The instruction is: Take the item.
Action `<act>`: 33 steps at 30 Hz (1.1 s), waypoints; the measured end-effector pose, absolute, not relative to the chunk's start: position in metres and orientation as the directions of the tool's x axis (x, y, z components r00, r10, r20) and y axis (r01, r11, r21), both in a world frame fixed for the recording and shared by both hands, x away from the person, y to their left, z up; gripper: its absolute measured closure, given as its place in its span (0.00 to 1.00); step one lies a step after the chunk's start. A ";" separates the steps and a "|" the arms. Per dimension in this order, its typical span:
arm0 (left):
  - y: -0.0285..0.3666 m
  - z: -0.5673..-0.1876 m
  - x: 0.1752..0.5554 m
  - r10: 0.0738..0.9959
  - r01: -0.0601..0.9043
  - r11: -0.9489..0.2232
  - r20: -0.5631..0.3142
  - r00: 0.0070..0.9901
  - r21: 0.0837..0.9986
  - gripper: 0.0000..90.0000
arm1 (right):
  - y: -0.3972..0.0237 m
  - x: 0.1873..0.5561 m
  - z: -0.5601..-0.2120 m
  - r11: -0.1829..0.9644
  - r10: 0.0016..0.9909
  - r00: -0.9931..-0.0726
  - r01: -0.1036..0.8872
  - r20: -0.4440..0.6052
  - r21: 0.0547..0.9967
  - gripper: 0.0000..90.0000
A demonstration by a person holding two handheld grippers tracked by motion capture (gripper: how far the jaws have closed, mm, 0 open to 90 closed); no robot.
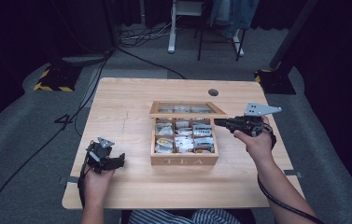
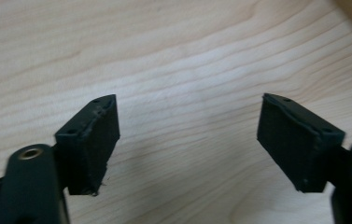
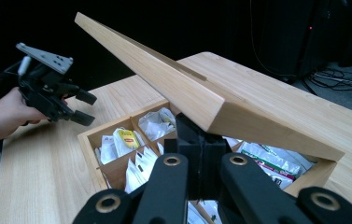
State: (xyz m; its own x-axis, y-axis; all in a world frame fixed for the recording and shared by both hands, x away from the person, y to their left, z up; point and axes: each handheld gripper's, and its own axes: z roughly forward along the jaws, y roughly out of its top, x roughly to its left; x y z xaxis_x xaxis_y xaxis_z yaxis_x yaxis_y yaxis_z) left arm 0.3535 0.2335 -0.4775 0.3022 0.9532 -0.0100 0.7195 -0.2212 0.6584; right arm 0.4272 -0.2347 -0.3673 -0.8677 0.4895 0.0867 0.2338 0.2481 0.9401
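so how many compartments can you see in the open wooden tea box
6 in the light wooden tea box seen from above: a back row at left, middle and right, and a front row at left, middle and right. The raised lid may hide more behind.

Wooden table (image 1: pixel 131 98): light grain, rounded corners, centre of the high view; a round cable hole (image 1: pixel 213 92) near its far edge, right of centre.
Grey carpet floor (image 1: pixel 19 126): surrounds the table on all sides.
Yellow-and-black striped stand base (image 1: pixel 52 80): upper left.
A second dark base (image 1: pixel 276 79): upper right.
Black cables (image 1: pixel 141 35): loose on the floor, upper centre.
White desk leg (image 1: pixel 172 28): top centre.
Striped clothing (image 1: pixel 178 217): bottom edge, centre.
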 end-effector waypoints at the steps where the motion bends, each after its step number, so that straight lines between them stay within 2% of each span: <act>1: 0.235 -0.469 0.352 0.942 0.708 -0.214 -0.049 0.332 0.673 0.29 | -0.235 0.428 -0.367 0.243 0.487 -0.869 0.234 0.090 0.941 1.00; 4: 0.233 -0.454 0.349 0.911 0.683 -0.205 -0.119 0.396 0.702 0.31 | -0.235 0.429 -0.366 0.242 0.486 -0.869 0.234 0.091 0.942 1.00; 7: 0.229 -0.446 0.347 0.890 0.664 -0.233 -0.119 0.440 0.711 0.31 | -0.235 0.429 -0.367 0.240 0.485 -0.869 0.235 0.093 0.942 1.00; 10: 0.214 -0.427 0.341 0.847 0.606 -0.312 -0.074 0.526 0.732 0.31 | -0.235 0.429 -0.367 0.237 0.487 -0.868 0.238 0.097 0.942 1.00; 14: 0.202 -0.413 0.341 0.803 0.594 -0.331 -0.111 0.585 0.733 0.31 | -0.235 0.428 -0.367 0.237 0.487 -0.868 0.239 0.097 0.942 1.00; 19: 0.188 -0.399 0.340 0.757 0.550 -0.368 -0.102 0.646 0.750 0.32 | -0.236 0.428 -0.366 0.233 0.487 -0.868 0.239 0.099 0.943 1.00; 33: 0.156 -0.383 0.341 0.653 0.488 -0.380 -0.146 0.744 0.786 0.34 | -0.237 0.428 -0.366 0.229 0.484 -0.869 0.234 0.098 0.945 1.00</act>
